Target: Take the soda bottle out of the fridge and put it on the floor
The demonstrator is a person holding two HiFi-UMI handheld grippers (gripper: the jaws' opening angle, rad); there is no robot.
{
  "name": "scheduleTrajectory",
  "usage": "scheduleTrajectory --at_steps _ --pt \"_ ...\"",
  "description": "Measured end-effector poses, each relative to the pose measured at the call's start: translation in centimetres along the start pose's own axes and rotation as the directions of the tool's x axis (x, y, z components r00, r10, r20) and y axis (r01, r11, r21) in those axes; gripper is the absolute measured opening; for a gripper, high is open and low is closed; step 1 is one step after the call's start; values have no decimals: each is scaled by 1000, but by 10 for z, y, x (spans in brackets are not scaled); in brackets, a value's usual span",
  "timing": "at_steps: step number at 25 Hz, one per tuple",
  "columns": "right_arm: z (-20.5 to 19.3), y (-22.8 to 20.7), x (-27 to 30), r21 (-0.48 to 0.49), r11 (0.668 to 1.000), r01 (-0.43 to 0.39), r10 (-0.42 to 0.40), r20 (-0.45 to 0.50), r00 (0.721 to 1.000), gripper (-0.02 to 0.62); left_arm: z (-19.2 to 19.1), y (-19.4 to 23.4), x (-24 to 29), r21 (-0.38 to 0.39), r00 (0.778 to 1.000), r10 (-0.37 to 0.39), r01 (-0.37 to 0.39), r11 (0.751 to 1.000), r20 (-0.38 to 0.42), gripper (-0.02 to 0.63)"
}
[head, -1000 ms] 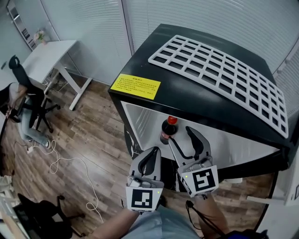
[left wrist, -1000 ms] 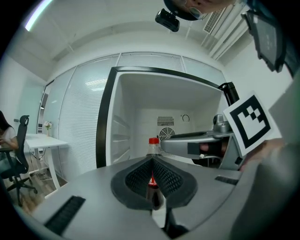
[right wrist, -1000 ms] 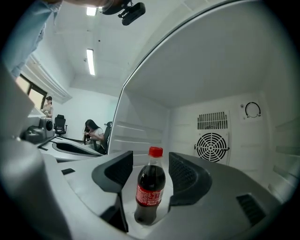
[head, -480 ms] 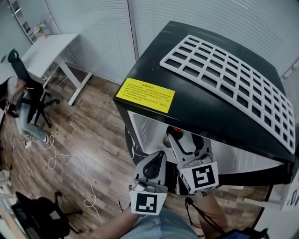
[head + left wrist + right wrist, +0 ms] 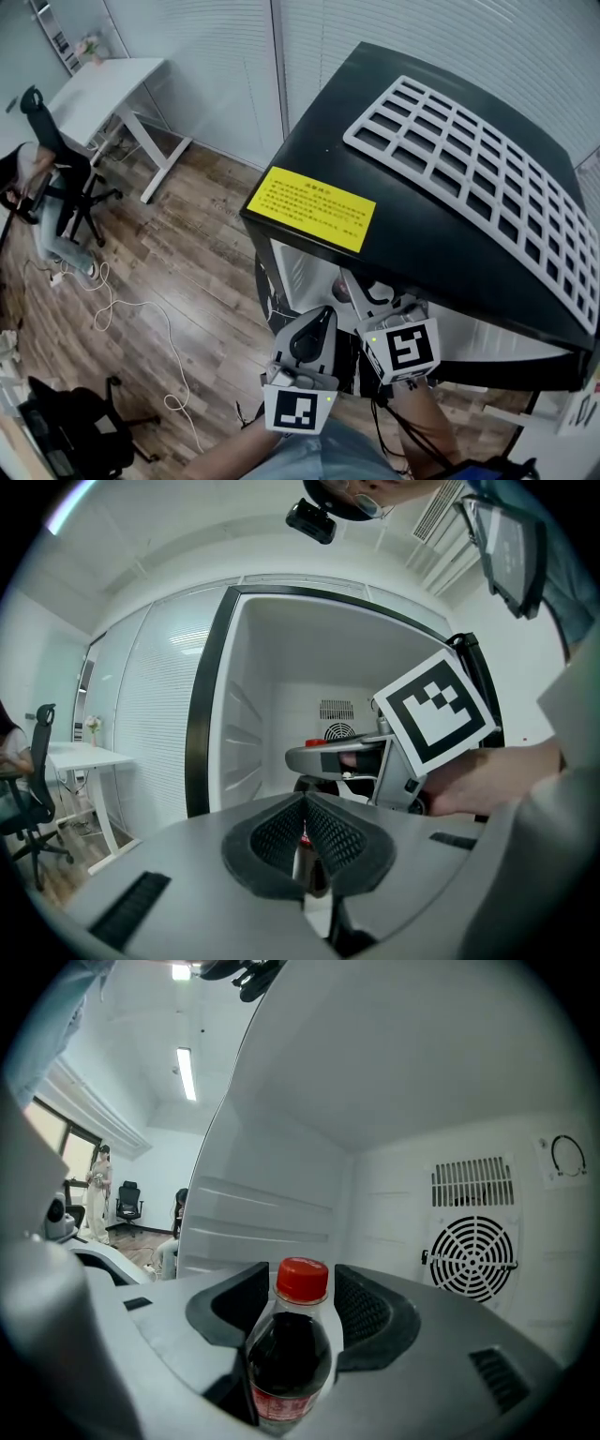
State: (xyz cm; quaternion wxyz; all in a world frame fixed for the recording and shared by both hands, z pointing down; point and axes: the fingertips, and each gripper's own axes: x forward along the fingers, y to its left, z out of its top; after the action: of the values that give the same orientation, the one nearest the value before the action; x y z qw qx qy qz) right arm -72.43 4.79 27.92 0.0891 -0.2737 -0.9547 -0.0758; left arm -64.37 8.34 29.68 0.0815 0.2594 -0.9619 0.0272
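The left gripper [image 5: 317,319] hangs low in front of the mini fridge [image 5: 422,220], its mesh pads pressed together at the tips with nothing caught between them. Just beside it, the right gripper [image 5: 380,295] reaches under the fridge's black top into the white cavity. Its jaws stand wide apart, one pad on each side of the soda bottle [image 5: 291,1354]. I cannot tell whether either pad touches the plastic.

The bottle stands upright, low between the jaws and close to the right gripper's camera. It is clear plastic filled with dark cola, with a red cap [image 5: 303,1279] and a red label band near the bottom of the frame. From the left gripper view the red cap [image 5: 317,743] just peeks over the right gripper's near finger.

Beyond the bottle the cavity is open up to the back wall, which carries a round fan grille [image 5: 473,1255] under a slotted vent [image 5: 472,1182]. The ribbed left wall [image 5: 262,1213] stands near the jaws. A black door frame [image 5: 202,714] borders the opening.

Outside, wooden floor [image 5: 187,272] spreads to the left. A loose white cable [image 5: 112,314] lies on it, with an office chair [image 5: 61,183] and a white desk [image 5: 108,89] farther off.
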Motion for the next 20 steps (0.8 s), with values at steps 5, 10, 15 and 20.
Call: scheduleTrajectory --at_steps 5,10,15,20 --pt "6 1 6 -8 1000 -12 12 -9 1000 222 4 0 -3 1 1000 -4 4 1000 -7 17" --pt "5 -1 13 -13 1000 -22 22 -13 1000 209 2 1 2 -2 1000 -4 4 1000 -17 17" --pt "0 -5 14 -14 999 -31 31 -15 999 189 -2 -3 6 -10 1000 4 -5 1000 -14 17" --pt "-1 0 11 -18 999 -31 30 -14 999 170 -3 -5 0 -6 1000 2 -2 1000 -22 17"
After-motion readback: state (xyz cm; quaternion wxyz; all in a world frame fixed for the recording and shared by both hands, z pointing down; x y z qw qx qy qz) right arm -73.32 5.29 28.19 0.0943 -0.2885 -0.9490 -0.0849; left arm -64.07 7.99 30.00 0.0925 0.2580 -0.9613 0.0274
